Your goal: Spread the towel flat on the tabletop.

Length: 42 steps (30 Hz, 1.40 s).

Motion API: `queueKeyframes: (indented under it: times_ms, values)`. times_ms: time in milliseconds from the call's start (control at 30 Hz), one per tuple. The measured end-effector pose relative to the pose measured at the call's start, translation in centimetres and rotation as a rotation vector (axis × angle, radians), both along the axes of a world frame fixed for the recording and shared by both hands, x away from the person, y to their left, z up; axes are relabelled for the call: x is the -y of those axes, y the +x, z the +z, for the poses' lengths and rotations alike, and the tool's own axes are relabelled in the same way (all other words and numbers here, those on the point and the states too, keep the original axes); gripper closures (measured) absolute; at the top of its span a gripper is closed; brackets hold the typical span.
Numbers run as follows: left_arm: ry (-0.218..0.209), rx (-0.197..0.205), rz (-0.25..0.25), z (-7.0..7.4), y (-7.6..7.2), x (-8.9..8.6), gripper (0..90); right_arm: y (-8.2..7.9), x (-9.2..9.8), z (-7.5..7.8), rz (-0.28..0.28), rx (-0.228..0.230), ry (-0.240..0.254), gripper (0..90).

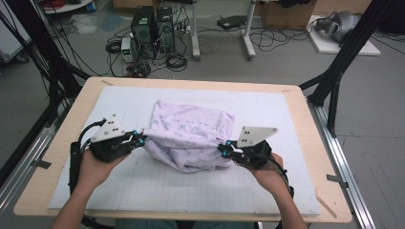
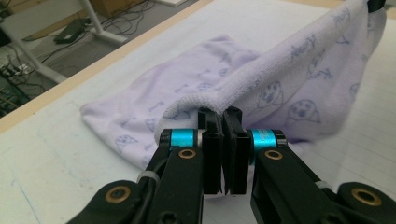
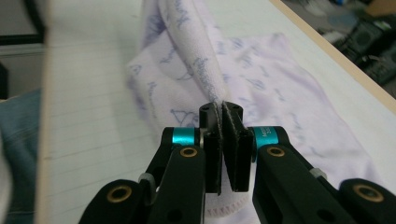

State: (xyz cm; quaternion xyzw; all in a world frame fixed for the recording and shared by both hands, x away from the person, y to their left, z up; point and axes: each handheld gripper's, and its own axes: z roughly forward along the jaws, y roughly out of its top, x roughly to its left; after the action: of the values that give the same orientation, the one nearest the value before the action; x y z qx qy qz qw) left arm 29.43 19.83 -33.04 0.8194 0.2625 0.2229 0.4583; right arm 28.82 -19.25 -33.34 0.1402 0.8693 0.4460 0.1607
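Observation:
A pale lilac towel [image 1: 191, 131] printed with small animal faces lies partly raised over the white gridded mat [image 1: 143, 191]. My left gripper [image 1: 142, 139] is shut on the towel's near left edge, and my right gripper [image 1: 222, 147] is shut on its near right edge. Between them the near edge is lifted and stretched, while the far part rests on the mat. In the left gripper view the jaws [image 2: 225, 116] pinch the rolled hem of the towel [image 2: 280, 84]. In the right gripper view the jaws [image 3: 220, 109] clamp a fold of the towel [image 3: 187, 60].
The mat covers a wooden table [image 1: 315, 143] with light edges. Black frame posts [image 1: 344, 62] stand at both back corners. Computers [image 1: 153, 28], cables and a table leg stand on the floor beyond the far edge.

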Motion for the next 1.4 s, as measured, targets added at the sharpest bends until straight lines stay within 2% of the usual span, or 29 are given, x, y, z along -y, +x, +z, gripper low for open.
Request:
queueKeyframes:
  times_ms: [33, 100, 133, 167, 200, 233, 300, 367, 467, 533, 600, 633, 700, 800, 833, 900, 967, 1033, 1100, 1133, 1200, 1267, 1300, 1400]
  values:
    - [0.024, -0.006, 0.015, -0.4, 1.0, 0.4, 86.8, 0.9, 0.1, -0.2, -0.020, -0.016, 0.002, 87.0]
    - [0.032, -0.055, 0.028, -1.7, 3.5, 1.2, 86.9, 3.1, 0.3, -0.9, -0.075, -0.055, -0.001, 86.9]
    - [0.054, -0.073, 0.040, -2.6, 4.7, 1.6, 86.8, 4.2, 0.4, -1.4, -0.097, -0.071, -0.014, 86.9]
    - [0.054, -0.110, 0.041, -3.5, 5.9, 1.8, 86.8, 5.3, 0.4, -2.1, -0.118, -0.089, -0.032, 86.9]
    - [0.053, -0.139, 0.053, -4.5, 7.0, 2.1, 86.7, 6.4, 0.4, -2.9, -0.139, -0.118, -0.052, 86.9]
    - [0.073, -0.156, 0.060, -5.5, 7.9, 2.4, 86.7, 7.4, 0.3, -3.7, -0.151, -0.150, -0.065, 86.9]
    - [0.084, -0.194, 0.074, -7.1, 9.2, 2.8, 86.6, 9.0, 0.1, -5.5, -0.174, -0.206, -0.093, 86.8]
    - [0.106, -0.223, 0.086, -8.3, 10.0, 3.3, 86.3, 10.2, -0.1, -7.0, -0.181, -0.240, -0.116, 86.6]
    - [0.080, -0.242, 0.091, -8.8, 10.6, 3.2, 84.8, 11.2, -0.1, -8.7, -0.194, -0.296, -0.095, 85.7]
    - [0.084, -0.230, 0.101, -8.4, 10.4, 2.9, 79.3, 11.2, 0.1, -9.0, -0.195, -0.302, -0.068, 82.7]
    - [0.078, -0.218, 0.112, -7.6, 9.8, 2.3, 68.3, 10.9, 0.3, -8.7, -0.195, -0.284, -0.055, 75.0]
    - [0.072, -0.202, 0.120, -7.1, 9.5, 2.0, 66.1, 10.6, 0.4, -8.4, -0.198, -0.278, -0.048, 73.7]
    - [0.034, -0.176, 0.124, -6.2, 8.5, 1.2, 63.5, 9.9, 0.8, -7.5, -0.200, -0.250, -0.028, 72.4]
    - [-0.001, -0.149, 0.126, -5.2, 6.9, 0.2, 61.3, 8.4, 1.2, -6.0, -0.186, -0.200, 0.013, 70.8]
    - [-0.011, -0.141, 0.119, -5.0, 6.4, -0.1, 60.7, 7.9, 1.2, -5.6, -0.180, -0.180, 0.019, 70.1]
    - [-0.007, -0.135, 0.110, -4.9, 5.3, -0.3, 60.4, 6.8, 1.0, -5.1, -0.154, -0.171, 0.022, 70.1]
    - [-0.010, -0.135, 0.087, -5.4, 4.2, -0.2, 60.1, 5.8, 0.7, -4.9, -0.130, -0.151, 0.012, 70.1]
    - [0.010, -0.148, 0.063, -6.0, 3.3, 0.1, 59.5, 4.8, 0.4, -5.1, -0.110, -0.146, 0.015, 70.4]
    - [0.008, -0.167, 0.040, -6.9, 2.5, 0.7, 59.5, 3.9, -0.3, -5.5, -0.087, -0.162, -0.009, 70.3]
    - [0.005, -0.166, 0.042, -7.4, 2.2, 1.1, 59.6, 3.7, -0.5, -5.6, -0.075, -0.150, -0.011, 70.3]
    - [0.015, -0.194, 0.015, -8.4, 2.0, 2.0, 59.4, 3.2, -1.1, -6.1, -0.040, -0.168, 0.005, 69.1]
    - [0.023, -0.216, -0.007, -9.2, 1.9, 2.9, 56.7, 3.1, -1.8, -6.7, -0.025, -0.182, -0.025, 67.8]
    - [0.044, -0.218, -0.016, -9.5, 2.0, 3.4, 55.9, 3.1, -2.1, -7.0, -0.020, -0.191, -0.033, 66.8]
    - [0.069, -0.226, -0.021, -10.3, 2.2, 4.6, 52.4, 3.5, -3.0, -8.0, -0.019, -0.213, -0.065, 64.7]
